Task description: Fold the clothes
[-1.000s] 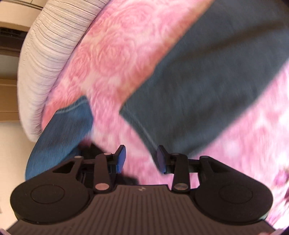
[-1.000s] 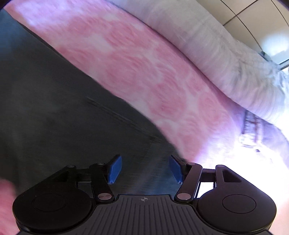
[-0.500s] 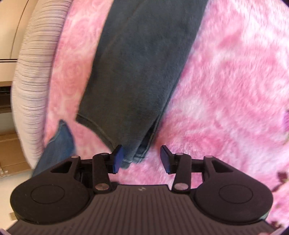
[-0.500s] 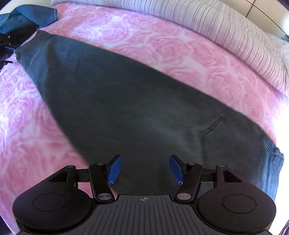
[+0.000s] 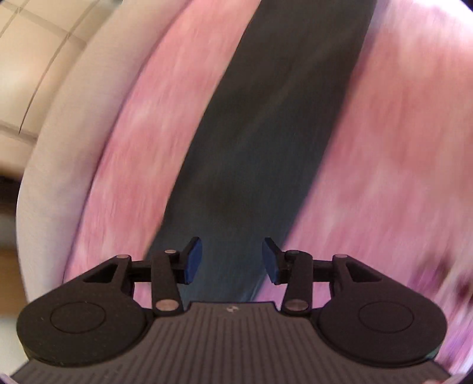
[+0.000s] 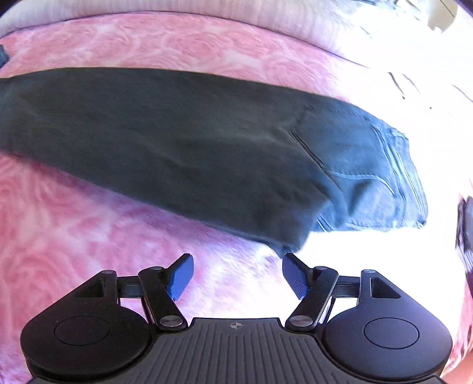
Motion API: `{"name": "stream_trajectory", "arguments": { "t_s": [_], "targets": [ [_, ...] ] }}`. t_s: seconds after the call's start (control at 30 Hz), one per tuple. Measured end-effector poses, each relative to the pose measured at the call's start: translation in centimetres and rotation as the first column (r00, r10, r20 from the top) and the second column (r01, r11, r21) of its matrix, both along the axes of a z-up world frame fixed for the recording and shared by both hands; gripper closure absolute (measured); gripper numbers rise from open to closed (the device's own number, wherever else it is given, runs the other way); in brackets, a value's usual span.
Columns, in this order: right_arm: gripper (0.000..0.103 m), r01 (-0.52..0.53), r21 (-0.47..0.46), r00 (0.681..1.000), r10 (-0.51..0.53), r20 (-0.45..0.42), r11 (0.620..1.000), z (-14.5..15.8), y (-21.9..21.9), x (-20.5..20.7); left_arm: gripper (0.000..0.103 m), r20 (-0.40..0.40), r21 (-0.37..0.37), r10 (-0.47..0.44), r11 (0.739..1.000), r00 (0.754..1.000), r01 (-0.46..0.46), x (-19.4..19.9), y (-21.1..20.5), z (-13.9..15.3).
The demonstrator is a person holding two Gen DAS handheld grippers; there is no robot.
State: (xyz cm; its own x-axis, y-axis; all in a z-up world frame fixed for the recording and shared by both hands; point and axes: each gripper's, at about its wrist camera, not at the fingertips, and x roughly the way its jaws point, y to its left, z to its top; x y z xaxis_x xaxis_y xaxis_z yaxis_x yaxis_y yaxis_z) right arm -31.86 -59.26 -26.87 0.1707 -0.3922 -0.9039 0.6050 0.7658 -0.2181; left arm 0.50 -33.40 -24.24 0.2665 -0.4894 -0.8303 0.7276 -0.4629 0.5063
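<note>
A pair of dark jeans (image 6: 183, 141) lies folded lengthwise across a pink rose-patterned blanket (image 6: 59, 236), with its waist and pocket end (image 6: 369, 165) at the right. My right gripper (image 6: 238, 276) hovers over bare blanket just short of the jeans' near edge. Its jaws are opening, with nothing between them. In the blurred left wrist view one jeans leg (image 5: 266, 147) runs from the bottom centre to the top right. My left gripper (image 5: 232, 260) hangs open above that leg, and the pads (image 5: 193, 260) do not press on the cloth.
A pale striped pillow or duvet borders the blanket at the left (image 5: 59, 147) and along the far side (image 6: 236, 11). Beige panelling (image 5: 26, 59) shows beyond it. A dark object (image 6: 465, 224) sits at the right edge, next to a glare-washed patch.
The left view swung from the leg's hem to farther along the leg, and the blue denim item left view. The right gripper drew back off the jeans onto blanket and its jaws widened.
</note>
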Motion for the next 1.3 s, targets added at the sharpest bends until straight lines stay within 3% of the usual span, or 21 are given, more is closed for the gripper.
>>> {"name": "stream_trajectory", "arguments": {
  "t_s": [0.1, 0.2, 0.27, 0.4, 0.43, 0.57, 0.63, 0.77, 0.87, 0.97, 1.07, 1.1, 1.13, 1.17, 1.2, 1.23, 1.27, 1.3],
  "targets": [
    [0.033, 0.040, -0.006, 0.999, -0.040, 0.022, 0.999, -0.8, -1.4, -1.1, 0.053, -0.069, -0.064, -0.135, 0.989, 0.988, 0.130, -6.9, -3.0, -0.2],
    [0.033, 0.090, -0.019, 0.994, -0.089, 0.057, 0.996, -0.8, -3.7, -2.0, 0.044, -0.133, -0.120, -0.276, 0.958, 0.952, 0.260, -14.5, -6.5, -0.8],
    [0.033, 0.123, -0.034, 0.987, -0.118, 0.112, 0.992, 0.2, -5.0, -2.7, 0.042, -0.172, -0.154, -0.340, 0.936, 0.925, 0.315, -19.1, -8.7, -1.3],
    [0.033, 0.182, -0.085, 0.958, -0.158, 0.240, 0.980, 2.9, -6.7, -4.6, 0.042, -0.170, -0.172, -0.423, 0.902, 0.890, 0.396, -25.7, -12.2, -3.2],
    [0.033, 0.199, -0.090, 0.949, -0.169, 0.267, 0.976, 3.4, -7.1, -5.1, 0.044, -0.170, -0.158, -0.426, 0.902, 0.889, 0.402, -26.5, -13.2, -3.9],
    [0.033, 0.256, -0.019, 0.925, -0.239, 0.294, 0.967, 2.6, -7.1, -7.0, 0.087, -0.180, -0.110, -0.401, 0.916, 0.898, 0.387, -26.7, -16.2, -5.0],
    [0.033, 0.255, 0.012, 0.922, -0.247, 0.299, 0.967, 1.9, -6.0, -7.9, 0.098, -0.213, -0.101, -0.364, 0.931, 0.907, 0.350, -26.1, -17.3, -4.5],
    [0.033, 0.223, 0.068, 0.923, -0.233, 0.306, 0.972, 0.4, -3.7, -7.7, 0.103, -0.269, -0.086, -0.296, 0.955, 0.917, 0.283, -24.8, -18.4, -2.6],
    [0.033, 0.273, 0.081, 0.892, -0.284, 0.351, 0.959, -0.7, -4.0, -6.6, 0.103, -0.291, -0.085, -0.263, 0.965, 0.920, 0.249, -24.0, -19.3, -1.6],
    [0.033, 0.352, 0.091, 0.860, -0.360, 0.361, 0.932, -2.4, -5.9, -5.4, 0.103, -0.306, -0.100, -0.286, 0.958, 0.908, 0.268, -24.2, -19.6, -1.1],
    [0.033, 0.439, 0.127, 0.814, -0.454, 0.362, 0.889, -3.4, -7.5, -5.9, 0.095, -0.300, -0.111, -0.348, 0.937, 0.888, 0.330, -25.2, -18.6, -0.9],
    [0.039, 0.460, 0.124, 0.801, -0.471, 0.370, 0.879, -3.1, -7.8, -6.3, 0.080, -0.291, -0.110, -0.376, 0.926, 0.880, 0.360, -25.8, -18.0, -1.2],
    [0.051, 0.476, 0.115, 0.790, -0.481, 0.379, 0.872, -2.6, -7.7, -6.9, 0.071, -0.282, -0.110, -0.404, 0.914, 0.870, 0.389, -26.3, -17.5, -1.5],
    [0.067, 0.476, 0.121, 0.784, -0.482, 0.391, 0.871, -2.1, -7.7, -7.5, 0.067, -0.273, -0.109, -0.430, 0.902, 0.860, 0.417, -26.7, -16.9, -1.8],
    [0.091, 0.463, 0.144, 0.779, -0.479, 0.404, 0.874, -1.6, -7.5, -7.9, 0.069, -0.268, -0.104, -0.445, 0.895, 0.855, 0.433, -27.1, -16.4, -2.0],
    [0.097, 0.451, 0.154, 0.777, -0.472, 0.416, 0.879, -1.0, -7.0, -8.2, 0.069, -0.263, -0.100, -0.458, 0.888, 0.849, 0.449, -27.4, -15.9, -2.3],
    [0.097, 0.446, 0.132, 0.786, -0.458, 0.416, 0.885, -0.3, -6.1, -8.2, 0.069, -0.265, -0.094, -0.464, 0.885, 0.845, 0.457, -27.7, -15.7, -2.6],
    [0.097, 0.459, 0.146, 0.772, -0.475, 0.421, 0.876, 0.0, -5.6, -8.5, 0.069, -0.266, -0.090, -0.468, 0.882, 0.843, 0.462, -27.8, -15.4, -2.7]
  ]
}}
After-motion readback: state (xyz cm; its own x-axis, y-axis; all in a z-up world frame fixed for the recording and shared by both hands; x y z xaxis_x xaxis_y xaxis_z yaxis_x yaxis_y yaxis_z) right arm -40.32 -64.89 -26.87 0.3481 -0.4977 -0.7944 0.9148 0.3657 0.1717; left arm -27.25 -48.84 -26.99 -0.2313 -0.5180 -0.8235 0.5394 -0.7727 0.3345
